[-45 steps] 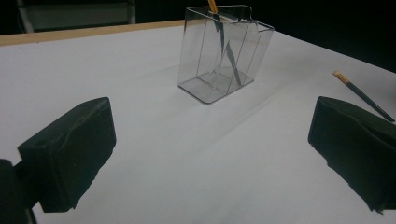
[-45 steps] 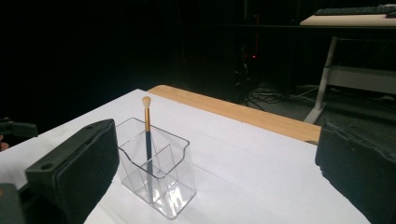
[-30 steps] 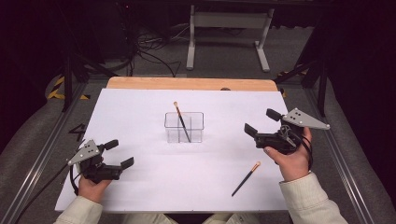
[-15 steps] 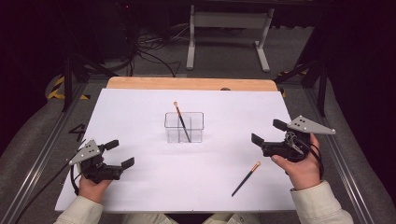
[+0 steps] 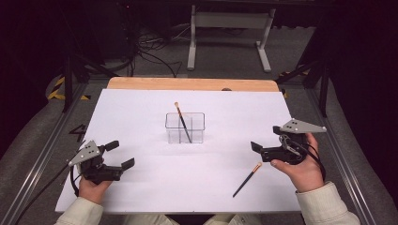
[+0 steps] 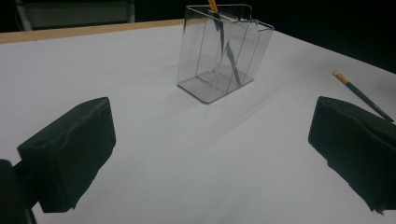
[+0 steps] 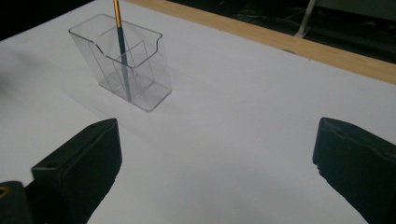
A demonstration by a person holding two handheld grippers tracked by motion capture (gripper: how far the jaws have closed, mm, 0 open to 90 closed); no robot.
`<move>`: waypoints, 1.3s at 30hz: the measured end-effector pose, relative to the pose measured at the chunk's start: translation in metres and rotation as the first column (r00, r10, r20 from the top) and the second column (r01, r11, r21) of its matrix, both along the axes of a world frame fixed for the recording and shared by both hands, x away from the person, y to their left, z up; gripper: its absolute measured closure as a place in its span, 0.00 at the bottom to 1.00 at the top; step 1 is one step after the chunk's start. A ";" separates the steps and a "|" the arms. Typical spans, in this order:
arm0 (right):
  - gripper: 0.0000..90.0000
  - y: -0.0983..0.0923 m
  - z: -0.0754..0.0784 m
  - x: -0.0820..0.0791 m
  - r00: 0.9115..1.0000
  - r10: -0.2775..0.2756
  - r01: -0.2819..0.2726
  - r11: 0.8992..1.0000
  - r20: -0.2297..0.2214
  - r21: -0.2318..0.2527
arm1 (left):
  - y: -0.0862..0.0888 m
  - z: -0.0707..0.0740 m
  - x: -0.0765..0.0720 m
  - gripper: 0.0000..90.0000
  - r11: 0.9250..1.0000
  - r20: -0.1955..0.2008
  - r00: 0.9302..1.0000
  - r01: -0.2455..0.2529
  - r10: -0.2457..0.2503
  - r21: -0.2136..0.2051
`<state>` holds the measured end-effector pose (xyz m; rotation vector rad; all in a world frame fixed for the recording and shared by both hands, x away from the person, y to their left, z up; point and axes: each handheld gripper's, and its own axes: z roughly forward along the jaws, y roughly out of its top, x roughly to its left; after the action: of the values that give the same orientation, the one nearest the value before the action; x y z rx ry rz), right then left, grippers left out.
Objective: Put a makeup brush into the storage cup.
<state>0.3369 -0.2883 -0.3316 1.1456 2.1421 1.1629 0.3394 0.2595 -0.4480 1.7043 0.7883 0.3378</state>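
A clear plastic holder (image 5: 185, 127) stands mid-table with a dark, gold-ferruled brush (image 5: 182, 121) leaning inside it. A second brush (image 5: 247, 179) lies flat on the white sheet at the front right. My right gripper (image 5: 266, 138) hovers open just above and right of that loose brush, with nothing between its jaws. Open and empty too, my left gripper (image 5: 120, 153) rests at the front left. The left gripper view has the holder (image 6: 219, 51) ahead of the gripper (image 6: 212, 149) and the loose brush (image 6: 362, 93) off to the right. In the right gripper view the holder (image 7: 126, 60) and its brush (image 7: 120, 37) stand up left of the gripper (image 7: 215, 172).
White paper (image 5: 141, 112) covers the table, and a wooden strip (image 5: 192, 84) shows along the far edge. Metal rails run down both sides. Beyond the table are cables and a grey stand (image 5: 227, 21) on the floor.
My right gripper has drifted toward the person's side of the table, closer to the loose brush. The left gripper, holder and brushes have stayed put.
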 end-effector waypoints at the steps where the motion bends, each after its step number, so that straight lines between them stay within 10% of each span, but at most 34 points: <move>1: 0.02 0.000 -0.001 0.000 1.000 0.002 -0.002 1.000 -0.010 -0.015 | 0.000 0.000 0.000 0.02 1.000 0.000 1.000 0.000 0.000 0.000; 19: 0.02 0.001 -0.021 0.004 0.987 -0.011 -0.008 0.993 -0.159 -0.117 | -0.003 0.001 0.004 0.01 1.000 0.002 1.000 0.016 -0.016 -0.007; 39: 0.06 0.005 -0.049 0.004 0.932 -0.030 -0.055 0.973 -0.361 -0.222 | -0.009 0.002 0.009 0.01 0.999 0.004 0.999 0.035 -0.035 -0.010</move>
<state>0.3408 -0.2832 -0.3804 1.3208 2.4823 0.7217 0.3485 0.2509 -0.4460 1.7059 0.7546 0.3128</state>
